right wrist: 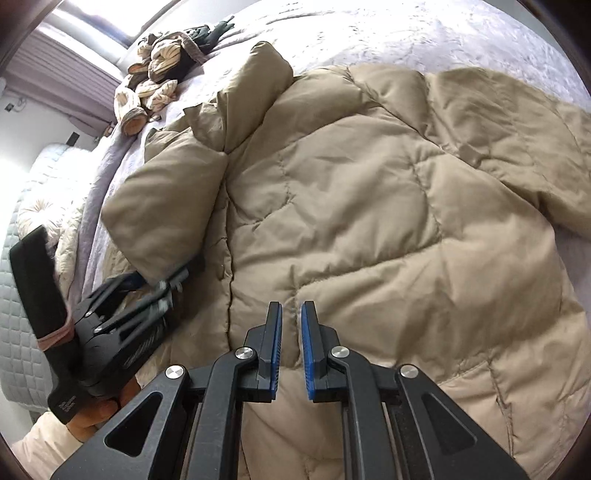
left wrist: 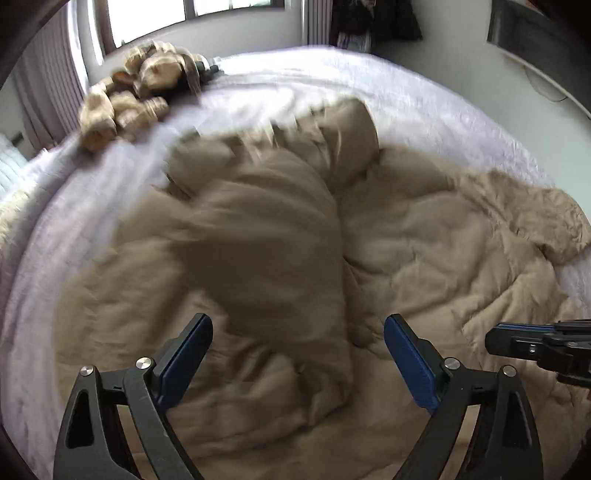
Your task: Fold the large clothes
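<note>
Hovering over the tan puffer jacket (right wrist: 369, 221), both tools sit at its near end, with the jacket spread on the lavender bedspread (right wrist: 406, 33) and its long axis running away toward the collar (right wrist: 258, 85). Left gripper (left wrist: 299, 354) stands wide apart, nothing between its pads, above the folded-in sleeve (right wrist: 166, 206). Right gripper (right wrist: 291, 332) is nearly together, no cloth visibly pinched. Looks like the left is nearer that sleeve side for the coming fold.

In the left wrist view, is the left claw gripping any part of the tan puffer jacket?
No. The left claw stands wide open above the tan puffer jacket, with no fabric pinched between its blue pads.
</note>
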Demonstrator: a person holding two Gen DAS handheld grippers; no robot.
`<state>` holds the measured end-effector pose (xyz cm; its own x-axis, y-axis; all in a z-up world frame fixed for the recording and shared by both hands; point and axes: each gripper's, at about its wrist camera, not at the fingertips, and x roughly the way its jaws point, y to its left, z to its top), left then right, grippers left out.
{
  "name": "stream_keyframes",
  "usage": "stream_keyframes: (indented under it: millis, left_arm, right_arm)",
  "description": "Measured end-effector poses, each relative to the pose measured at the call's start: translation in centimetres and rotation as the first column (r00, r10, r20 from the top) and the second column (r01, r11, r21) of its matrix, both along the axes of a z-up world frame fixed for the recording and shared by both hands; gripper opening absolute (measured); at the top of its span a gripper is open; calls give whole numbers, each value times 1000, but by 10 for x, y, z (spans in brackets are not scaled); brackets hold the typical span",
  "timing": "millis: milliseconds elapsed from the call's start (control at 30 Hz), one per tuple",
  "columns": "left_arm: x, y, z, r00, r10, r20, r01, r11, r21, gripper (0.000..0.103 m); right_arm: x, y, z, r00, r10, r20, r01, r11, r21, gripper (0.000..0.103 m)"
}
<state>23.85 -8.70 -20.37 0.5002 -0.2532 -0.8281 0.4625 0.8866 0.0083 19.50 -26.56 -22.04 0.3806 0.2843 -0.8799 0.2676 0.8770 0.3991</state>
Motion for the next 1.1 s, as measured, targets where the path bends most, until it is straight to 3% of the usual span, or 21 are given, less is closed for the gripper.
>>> stream_keyframes:
  millis: [67,133,200,233,267,433,533,567,600,633,700,800,867,933,967,1033,1067,1100]
  left_arm:
    - [-1,11,10,1000,15,2,-15,1000,4,95]
    - [-2,30,23,999,44,23,-43,999,-27,95]
    - [-4,60,37,994,103,45,-100,993,-58,95]
    - [-4,78,41,987,151,56,-147,987,-64,95]
    - [-2,93,42,979,192,64,-188,980,-62,95]
    - [29,171,29,915,402,24,-401,915,-40,95]
    - [44,207,18,880,475,-32,-476,877,-74,95]
    - [51,216,13,872,486,-59,-489,868,-80,95]
    - [55,223,8,868,489,-85,-496,863,-92,95]
    - [59,229,5,862,495,-110,-505,856,-106,95]
    - [66,234,-1,857,496,-137,-512,850,-121,95]
    - [66,224,-17,860,501,-102,-506,861,-40,95]
    - [66,217,-28,860,500,-102,-501,865,22,95]
    - [62,218,-25,865,490,-103,-493,870,2,95]
    - [62,221,-21,871,482,-97,-487,873,-25,95]
    - [68,230,-14,873,477,-104,-485,872,-70,95]
    - [77,237,-15,869,474,-141,-489,867,-100,95]
    - [87,243,-18,863,464,-199,-493,860,-135,95]
  right_arm:
    - [-7,-2,7,1000,2,4,-2,1000,1,12]
    - [-5,0,17,1000,15,10,-15,1000,-19,20]
    - [-17,2,29,998,46,30,-44,997,-69,79]
    - [-17,7,36,997,64,49,-59,994,-91,87]
    - [-15,17,46,992,95,87,-85,990,-110,89]
    - [14,85,52,960,258,106,-232,950,-210,89]
    - [39,128,37,939,333,83,-288,896,-339,87]
    - [47,136,33,937,341,81,-285,876,-390,74]
    - [53,140,31,937,340,84,-276,863,-423,28]
    - [59,139,29,940,328,88,-260,861,-438,5]
    - [62,119,29,963,244,119,-182,905,-384,4]
    - [49,68,22,987,64,147,-29,974,-225,4]
    - [41,31,-2,997,-43,62,48,996,-75,9]
    - [30,9,-21,994,-108,-30,109,994,23,17]
    - [24,2,-21,993,-115,-26,116,992,47,25]
    - [15,-2,-8,996,-90,2,90,996,-10,44]
    - [11,-3,-2,996,-89,14,89,995,-42,51]
    - [8,-6,5,995,-94,33,95,994,-53,51]
